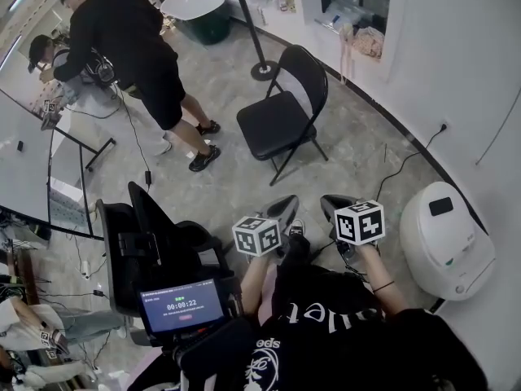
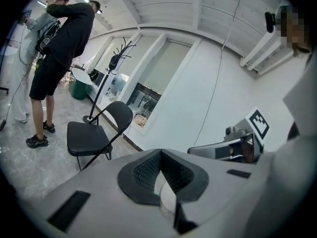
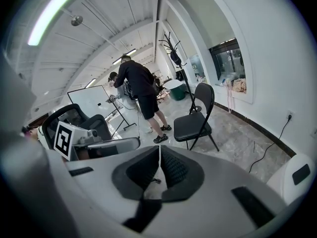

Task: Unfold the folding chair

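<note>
the chair (image 1: 277, 125) is standing open on the floor (image 1: 358, 149), seat flat and backrest upright, at about 12 o'clock from the two grippers and well apart from both. nothing is touching it. in the left gripper view it is showing at 9 o'clock, in the right gripper view at 1 o'clock, all four legs on the floor.

the left hand-held gripper (image 1: 284, 207) is pointing toward the chair with its jaws pressed together and nothing between them. the right hand-held gripper (image 1: 333, 204) is sitting just beside it at 3 o'clock, jaws also pressed together and empty. each is carrying its marker cube behind the jaws.

a coat stand (image 1: 263, 68) is rising from the floor at 12 o'clock of the chair, near the backrest. a person (image 1: 122, 43) in black is standing at 10 o'clock of the chair, bending over something that cannot be made out. a cable (image 1: 404, 166) is trailing across the floor at 4 o'clock of the chair, near the wall (image 1: 456, 63). a white bin (image 1: 446, 239) is sitting against that wall at 3 o'clock of the right gripper. an office chair (image 1: 155, 243) is standing at 9 o'clock of the left gripper, with a lit screen (image 1: 181, 306) at its 6 o'clock.
</note>
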### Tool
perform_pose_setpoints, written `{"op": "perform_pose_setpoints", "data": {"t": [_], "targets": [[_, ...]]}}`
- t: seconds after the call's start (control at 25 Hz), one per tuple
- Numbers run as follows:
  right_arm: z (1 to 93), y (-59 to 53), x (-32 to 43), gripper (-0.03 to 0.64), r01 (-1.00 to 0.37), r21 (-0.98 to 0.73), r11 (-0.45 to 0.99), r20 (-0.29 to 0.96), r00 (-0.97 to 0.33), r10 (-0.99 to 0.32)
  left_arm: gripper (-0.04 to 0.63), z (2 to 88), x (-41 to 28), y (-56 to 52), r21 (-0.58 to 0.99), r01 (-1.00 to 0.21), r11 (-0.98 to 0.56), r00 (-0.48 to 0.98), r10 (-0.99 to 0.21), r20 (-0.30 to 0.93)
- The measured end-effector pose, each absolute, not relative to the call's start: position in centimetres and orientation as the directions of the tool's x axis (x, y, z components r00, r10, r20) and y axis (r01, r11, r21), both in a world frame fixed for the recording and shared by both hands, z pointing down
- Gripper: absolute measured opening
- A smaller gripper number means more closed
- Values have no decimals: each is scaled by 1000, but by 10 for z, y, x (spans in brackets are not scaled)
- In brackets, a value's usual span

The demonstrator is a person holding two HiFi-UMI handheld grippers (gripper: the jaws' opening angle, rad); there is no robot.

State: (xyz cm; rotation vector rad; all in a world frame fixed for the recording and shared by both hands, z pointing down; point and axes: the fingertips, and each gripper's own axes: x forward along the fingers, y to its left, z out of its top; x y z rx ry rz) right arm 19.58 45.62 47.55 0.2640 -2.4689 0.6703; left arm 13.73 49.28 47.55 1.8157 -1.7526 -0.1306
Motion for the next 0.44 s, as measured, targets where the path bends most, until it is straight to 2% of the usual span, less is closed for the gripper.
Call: {"op": "perform_pose_setpoints", "data": {"t": [0.44], "targets": [[477, 454, 200, 25, -322, -399, 859, 571, -820, -42, 3, 478, 138, 494, 484, -872, 70, 106, -939, 328]]}}
